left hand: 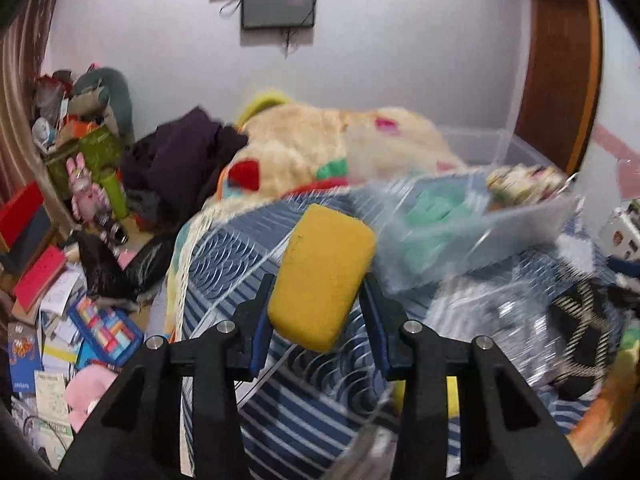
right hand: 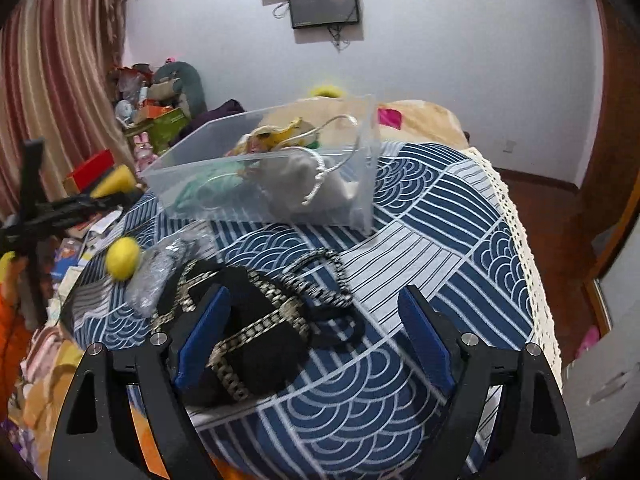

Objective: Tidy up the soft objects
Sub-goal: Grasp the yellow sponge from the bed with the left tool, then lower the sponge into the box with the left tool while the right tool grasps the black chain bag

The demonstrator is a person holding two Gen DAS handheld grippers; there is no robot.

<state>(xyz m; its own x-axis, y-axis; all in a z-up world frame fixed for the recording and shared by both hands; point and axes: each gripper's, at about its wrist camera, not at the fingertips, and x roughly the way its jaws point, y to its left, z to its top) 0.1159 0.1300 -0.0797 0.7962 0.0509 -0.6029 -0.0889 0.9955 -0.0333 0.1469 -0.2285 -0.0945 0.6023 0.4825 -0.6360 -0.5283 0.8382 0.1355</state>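
Left claw (left hand: 318,300) pinches yellow sponge (left hand: 324,276) near clear bin (right hand: 272,168); right claw (right hand: 316,336) spread above black patterned cloth (right hand: 256,332).

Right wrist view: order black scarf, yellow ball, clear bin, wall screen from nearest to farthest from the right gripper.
1. black scarf: on the bedspread, partly between the open fingers of the right gripper, toward its left.
2. yellow ball: farther out, left, near the bed's edge.
3. clear bin: ahead, mid-bed.
4. wall screen: on the far wall, top.
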